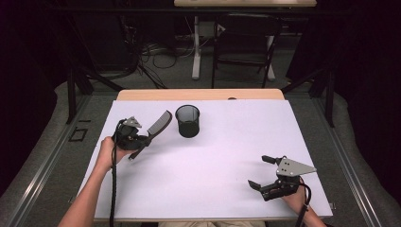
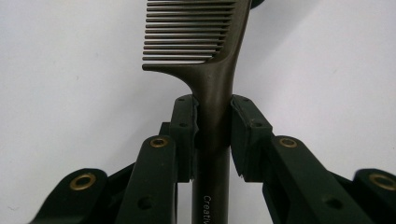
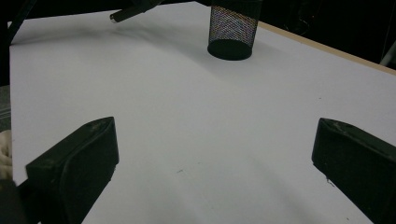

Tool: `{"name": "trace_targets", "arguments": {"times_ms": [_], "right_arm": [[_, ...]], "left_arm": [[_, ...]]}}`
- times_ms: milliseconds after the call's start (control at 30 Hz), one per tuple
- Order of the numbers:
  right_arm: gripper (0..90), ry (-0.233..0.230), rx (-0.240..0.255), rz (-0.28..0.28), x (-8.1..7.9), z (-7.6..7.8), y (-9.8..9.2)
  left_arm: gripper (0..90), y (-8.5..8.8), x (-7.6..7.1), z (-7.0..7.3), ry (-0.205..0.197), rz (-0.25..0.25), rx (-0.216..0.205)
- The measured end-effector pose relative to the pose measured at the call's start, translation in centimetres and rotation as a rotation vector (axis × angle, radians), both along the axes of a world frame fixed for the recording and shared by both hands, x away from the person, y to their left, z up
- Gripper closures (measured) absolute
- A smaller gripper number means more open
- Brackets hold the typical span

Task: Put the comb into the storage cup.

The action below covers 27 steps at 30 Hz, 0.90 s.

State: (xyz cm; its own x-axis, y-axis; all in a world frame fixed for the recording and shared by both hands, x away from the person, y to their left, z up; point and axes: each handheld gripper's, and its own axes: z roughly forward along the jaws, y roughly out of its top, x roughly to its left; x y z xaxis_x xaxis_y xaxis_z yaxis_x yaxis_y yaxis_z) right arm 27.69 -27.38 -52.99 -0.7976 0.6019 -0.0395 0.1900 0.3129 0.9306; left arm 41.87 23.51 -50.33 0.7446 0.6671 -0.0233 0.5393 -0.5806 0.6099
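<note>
So the left gripper (image 1: 140, 138) has the comb (image 1: 152, 132) clamped by its handle, jaws pinched narrow on it, held up off the white table (image 1: 213, 161) on the far left side. The thing that matters now is the mesh cup (image 1: 187, 121): it stands just to the right of the comb's toothed end, near but not touching. The comb's long axis runs diagonally, handle end pointing near-left and teeth pointing far-right toward the cup. My guess is the comb goes into the cup, so it'd have to be tipped upright over the rim first.

The left hand is clearly the nearer one. The right gripper (image 1: 265, 171) sits well apart at the near right, jaws spread wide with nothing between them.

The left gripper view gives you the grip itself: the pads squeeze the comb (image 2: 212, 93) just below where the teeth begin. The right gripper view shows the cup (image 3: 232, 30) from the side, plus the comb's handle tip (image 3: 122, 15) hanging above the table.
</note>
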Motion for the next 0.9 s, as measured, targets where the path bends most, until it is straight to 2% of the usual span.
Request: {"name": "trace_targets", "arguments": {"times_ms": [200, 567, 900], "right_arm": [[0.2, 0.0, 0.0, -0.001, 0.0, 0.0, 0.0], [0.2, 0.001, 0.0, -0.002, 0.0, 0.0, 0.0], [0.2, 0.0, -0.002, 0.001, 0.0, 0.0, 0.0]], "left_arm": [[72.5, -0.3, -0.5, 0.0, -0.044, 0.038, -0.049], [72.5, -0.6, -1.5, -0.2, -0.144, 0.102, -0.114], [72.5, -0.9, -1.8, -0.6, -0.181, 0.132, -0.146]]}}
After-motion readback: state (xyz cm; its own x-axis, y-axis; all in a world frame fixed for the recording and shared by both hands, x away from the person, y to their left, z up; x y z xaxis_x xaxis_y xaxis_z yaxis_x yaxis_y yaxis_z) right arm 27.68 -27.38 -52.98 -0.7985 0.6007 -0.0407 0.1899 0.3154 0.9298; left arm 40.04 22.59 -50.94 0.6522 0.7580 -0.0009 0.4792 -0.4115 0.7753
